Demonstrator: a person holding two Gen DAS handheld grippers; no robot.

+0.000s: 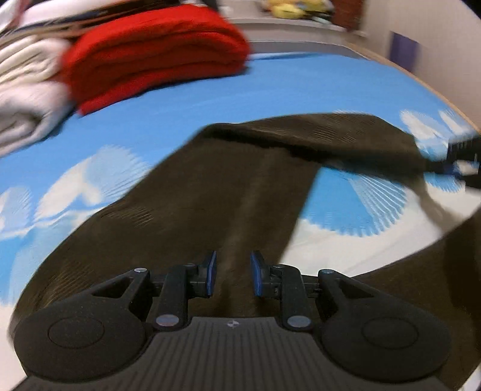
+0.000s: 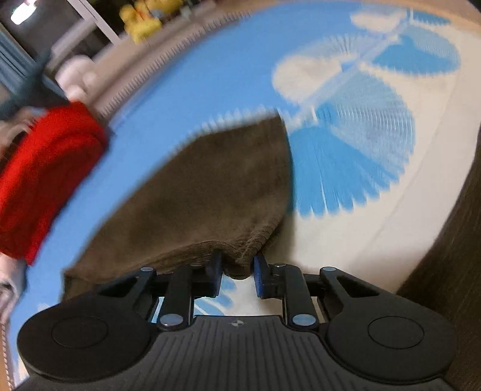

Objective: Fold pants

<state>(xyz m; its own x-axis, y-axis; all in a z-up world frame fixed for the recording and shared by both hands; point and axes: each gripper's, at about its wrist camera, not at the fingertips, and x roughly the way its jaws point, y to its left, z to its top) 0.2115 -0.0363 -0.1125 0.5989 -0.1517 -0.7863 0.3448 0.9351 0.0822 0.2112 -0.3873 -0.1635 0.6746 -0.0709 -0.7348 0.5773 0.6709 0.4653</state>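
Between the pads of the right hand-held gripper (image 2: 237, 270), a bunched ribbed edge of the brown pants (image 2: 210, 186), filling the gap and touching both blue pads: clenched on the cloth. Beyond that grip, brown fabric spread away over the bed (image 2: 210, 75), ending short of its far edge.

Under the left hand-held gripper (image 1: 234, 273), more of the pants, with the blue pads standing a little apart and brown cloth showing through the gap. Cannot tell whether those pads pinch the fabric or merely hang over it; blurred view. From there, one broad brown panel running forward across the bed, then a narrower strip bending off toward the right edge, pulled taut and raised off the sheet, up to the right hand-held gripper at the border of the left wrist view. Another brown piece near the bed's right edge, partly cut off by the frame.

Beneath and around the pants, a blue sheet with white cloud shapes and a striped fan print.

Farther off, toward the far left corner, a red folded stack (image 1: 156, 51), well apart from the pants, with white folded cloth (image 1: 27, 99) just beside it on the left.

Past the far edge, yellow toys (image 2: 141, 18), blurred.
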